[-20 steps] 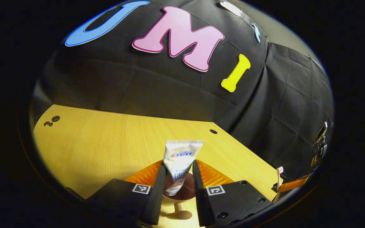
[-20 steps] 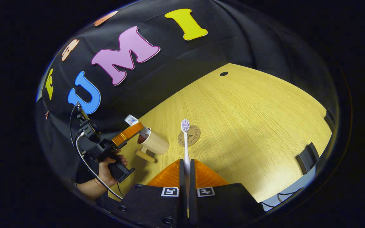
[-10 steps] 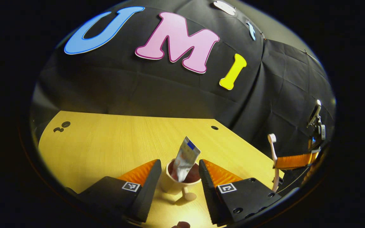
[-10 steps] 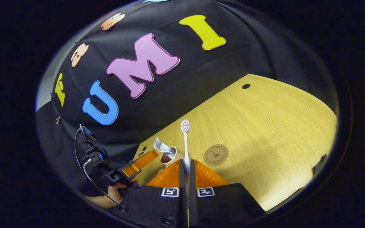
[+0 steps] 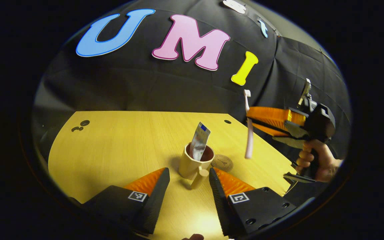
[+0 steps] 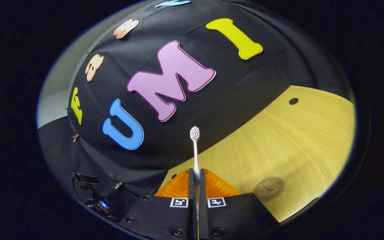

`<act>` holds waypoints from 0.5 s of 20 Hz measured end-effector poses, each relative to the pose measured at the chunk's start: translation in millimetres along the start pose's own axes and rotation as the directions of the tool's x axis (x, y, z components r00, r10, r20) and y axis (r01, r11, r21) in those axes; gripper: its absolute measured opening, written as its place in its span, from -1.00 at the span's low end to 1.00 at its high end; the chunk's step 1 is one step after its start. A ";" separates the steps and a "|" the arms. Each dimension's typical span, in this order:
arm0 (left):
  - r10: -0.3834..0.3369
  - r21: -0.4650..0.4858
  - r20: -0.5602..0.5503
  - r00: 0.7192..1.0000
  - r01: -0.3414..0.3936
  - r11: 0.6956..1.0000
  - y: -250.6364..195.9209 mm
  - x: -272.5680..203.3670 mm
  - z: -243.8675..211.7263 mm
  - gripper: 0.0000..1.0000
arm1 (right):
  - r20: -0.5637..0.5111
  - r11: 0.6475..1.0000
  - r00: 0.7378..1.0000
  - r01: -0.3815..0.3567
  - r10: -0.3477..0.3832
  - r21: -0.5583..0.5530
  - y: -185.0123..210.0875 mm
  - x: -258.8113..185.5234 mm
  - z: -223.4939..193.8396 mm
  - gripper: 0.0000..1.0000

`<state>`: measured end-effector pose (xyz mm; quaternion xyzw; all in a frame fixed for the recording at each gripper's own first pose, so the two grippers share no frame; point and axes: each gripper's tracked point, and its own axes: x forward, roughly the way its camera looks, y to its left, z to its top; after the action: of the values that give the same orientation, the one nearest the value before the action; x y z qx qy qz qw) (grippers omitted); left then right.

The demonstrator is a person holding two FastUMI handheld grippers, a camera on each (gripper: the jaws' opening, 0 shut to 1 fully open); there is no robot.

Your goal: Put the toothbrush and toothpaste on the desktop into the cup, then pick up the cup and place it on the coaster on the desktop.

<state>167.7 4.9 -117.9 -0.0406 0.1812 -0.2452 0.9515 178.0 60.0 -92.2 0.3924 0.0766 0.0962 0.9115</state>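
Here, right gripper level – clamping upright toothbrush, above desktop.

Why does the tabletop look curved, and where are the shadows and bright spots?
Left gripper view: the fisheye lens bends the table edges; the cup throws a soft shadow to its left, and a bright patch lies between the left tool fingers. Right gripper view: the table bows too, the toothbrush looks sharp, and a shadow darkens the wood beside it.

A black cloth wall rises behind the wooden desktop.
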 end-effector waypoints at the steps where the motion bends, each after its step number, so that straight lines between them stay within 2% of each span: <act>1: 0.003 -0.002 -0.002 1.000 -0.003 1.000 1.9 -5.1 -1.8 0.49 | 0.015 1.000 1.000 -0.013 0.014 -0.010 1.7 7.7 1.9 -0.88; 8: 0.036 -0.089 0.019 0.999 -0.035 0.995 5.0 -17.1 -14.0 0.49 | 0.043 0.996 0.999 0.000 0.004 -0.090 -22.4 55.4 -23.5 -0.88; 10: 0.060 -0.082 0.023 0.998 -0.058 0.995 9.4 -15.3 -20.2 0.48 | 0.054 0.997 0.998 -0.011 0.015 -0.074 -27.6 62.7 -33.2 -0.87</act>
<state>152.1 20.7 -133.3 -0.0770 0.1801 -0.2090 0.9581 234.9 79.5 -138.9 0.3615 0.0454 0.0941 0.9265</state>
